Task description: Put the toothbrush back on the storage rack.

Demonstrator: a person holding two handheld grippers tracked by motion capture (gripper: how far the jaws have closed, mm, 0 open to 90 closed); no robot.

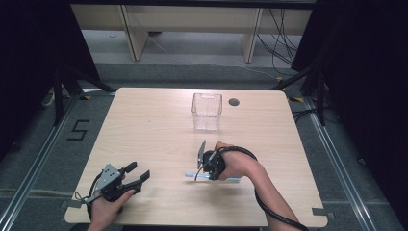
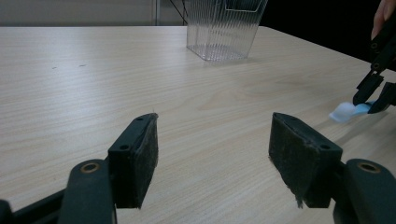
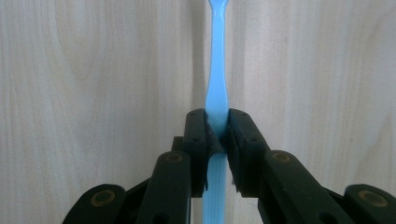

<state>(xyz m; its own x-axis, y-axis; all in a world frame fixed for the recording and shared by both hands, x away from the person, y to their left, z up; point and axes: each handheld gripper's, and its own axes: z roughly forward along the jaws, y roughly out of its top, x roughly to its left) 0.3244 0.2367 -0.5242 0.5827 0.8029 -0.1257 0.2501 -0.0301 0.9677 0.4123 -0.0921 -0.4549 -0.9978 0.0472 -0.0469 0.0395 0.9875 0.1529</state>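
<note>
A light blue toothbrush [image 1: 190, 174] lies flat on the wooden table [image 1: 144, 130], right of centre near the front. My right gripper [image 1: 206, 174] points down on it, shut on its handle. In the right gripper view both pads clamp the thin blue handle [image 3: 217, 84] at the right gripper [image 3: 217, 130], and the handle runs straight ahead. In the left gripper view the white brush head [image 2: 348, 111] sticks out beside the right gripper [image 2: 373, 95]. My left gripper [image 1: 138, 172] rests at the front left, open with nothing between its fingers [image 2: 140, 158].
A clear ribbed plastic container [image 1: 207, 111] stands upright at the back middle of the table, also seen far ahead in the left gripper view [image 2: 224, 28]. A round cable hole [image 1: 234, 102] sits just right of it. Bare tabletop lies between the two grippers.
</note>
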